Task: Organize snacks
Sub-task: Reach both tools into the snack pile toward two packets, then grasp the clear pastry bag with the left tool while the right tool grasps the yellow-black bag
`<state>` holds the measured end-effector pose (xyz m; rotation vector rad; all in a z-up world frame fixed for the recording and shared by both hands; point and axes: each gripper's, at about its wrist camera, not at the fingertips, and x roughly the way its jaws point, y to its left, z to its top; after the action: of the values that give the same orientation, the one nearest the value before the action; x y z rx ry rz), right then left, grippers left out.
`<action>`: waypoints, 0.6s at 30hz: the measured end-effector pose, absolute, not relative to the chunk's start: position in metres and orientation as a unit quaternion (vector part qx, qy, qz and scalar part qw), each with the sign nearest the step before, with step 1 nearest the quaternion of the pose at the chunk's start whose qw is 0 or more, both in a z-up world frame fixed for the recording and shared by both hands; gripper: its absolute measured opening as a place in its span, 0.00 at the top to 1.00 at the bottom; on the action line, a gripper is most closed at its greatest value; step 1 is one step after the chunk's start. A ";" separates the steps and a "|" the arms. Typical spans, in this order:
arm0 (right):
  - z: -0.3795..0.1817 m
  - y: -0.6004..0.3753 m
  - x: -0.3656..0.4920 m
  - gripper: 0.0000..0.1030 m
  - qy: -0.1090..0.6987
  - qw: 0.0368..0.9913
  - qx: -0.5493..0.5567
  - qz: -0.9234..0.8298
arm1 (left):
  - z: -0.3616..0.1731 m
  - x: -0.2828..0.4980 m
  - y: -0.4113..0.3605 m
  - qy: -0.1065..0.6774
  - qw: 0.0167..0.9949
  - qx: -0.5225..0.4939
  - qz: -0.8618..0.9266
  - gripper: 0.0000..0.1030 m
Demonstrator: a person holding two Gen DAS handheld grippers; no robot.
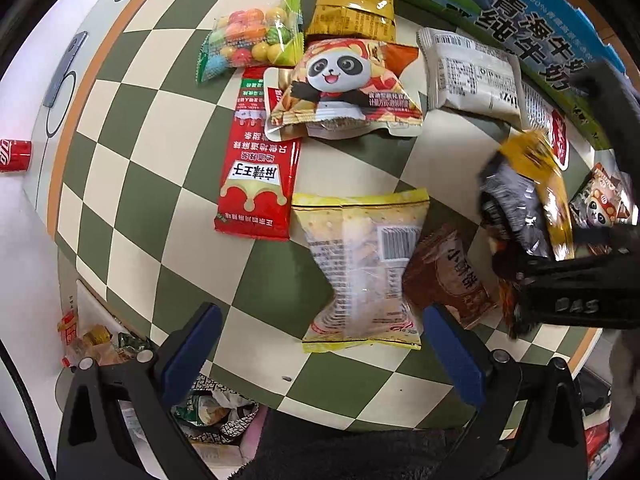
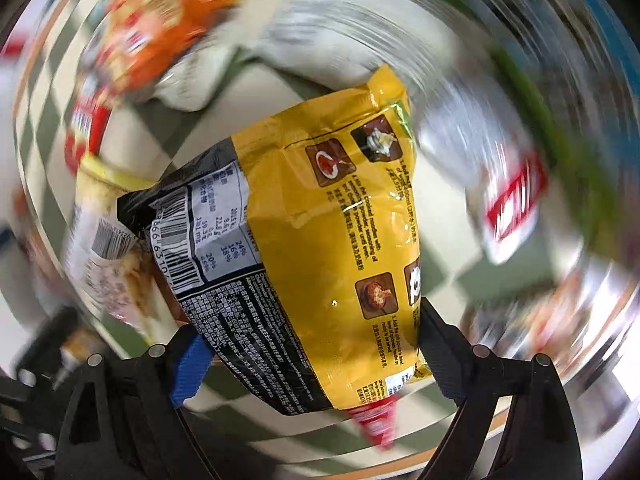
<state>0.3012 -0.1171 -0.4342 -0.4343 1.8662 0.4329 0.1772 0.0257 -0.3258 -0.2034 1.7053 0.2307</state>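
Note:
Snack packets lie on a round green-and-cream checked table (image 1: 152, 184). My left gripper (image 1: 324, 354) points straight down and is open. The lower end of a clear cracker packet with yellow edges (image 1: 360, 268) lies between its blue pads (image 1: 192, 352), untouched. My right gripper (image 2: 316, 360) is shut on a yellow and black noodle packet (image 2: 320, 232), which stays sharp while the table behind it blurs. In the left wrist view that noodle packet (image 1: 536, 176) hangs above the table's right side.
Around the table's middle lie a candy bag (image 1: 252, 40), a yellow packet (image 1: 352, 8), a panda packet (image 1: 344, 84), a red strip (image 1: 260, 172), a white packet (image 1: 472, 72) and a brown packet (image 1: 448, 276). A blue-green milk box (image 1: 540, 32) stands at the back right. A red can (image 1: 14, 156) is far left.

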 end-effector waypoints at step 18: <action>-0.481 -0.234 0.297 0.09 0.820 0.566 0.070 0.050 | -0.367 0.195 0.022 0.764 0.635 -0.085 0.075 0.00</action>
<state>0.2966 -0.2336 -0.4805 0.1650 1.9281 0.1172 0.1954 0.0220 -0.3672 -0.1934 1.7462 0.1720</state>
